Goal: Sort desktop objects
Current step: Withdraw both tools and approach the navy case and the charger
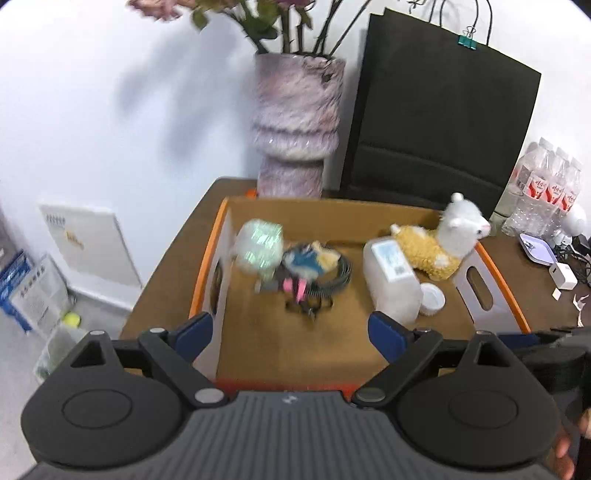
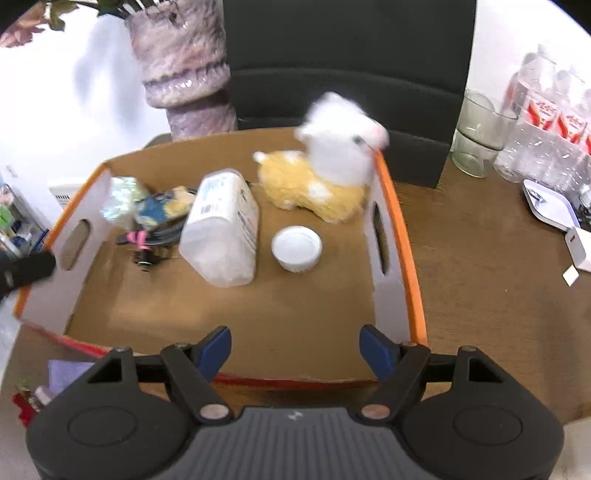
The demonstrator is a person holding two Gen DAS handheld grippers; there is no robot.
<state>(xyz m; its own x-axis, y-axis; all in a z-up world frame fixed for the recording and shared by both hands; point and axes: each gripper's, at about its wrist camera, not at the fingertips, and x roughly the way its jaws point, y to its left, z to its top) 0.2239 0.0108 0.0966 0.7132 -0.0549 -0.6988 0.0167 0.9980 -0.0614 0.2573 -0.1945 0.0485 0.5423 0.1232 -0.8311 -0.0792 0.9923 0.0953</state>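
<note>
Brown counter stands against a white wall and carries a cardboard box holding a plush, jug and lid. Behind it stand a vase and black bag; bottles sit right. Left tongs and right tongs gape apart over the box, gripping nothing

**Obscured and Unreadable Items**

The flowers are cut off by the top edge. The crinkled packet and the plush toy's head are motion-blurred. The label print on the plastic container is unreadable. The tangled items cannot be identified.
</note>
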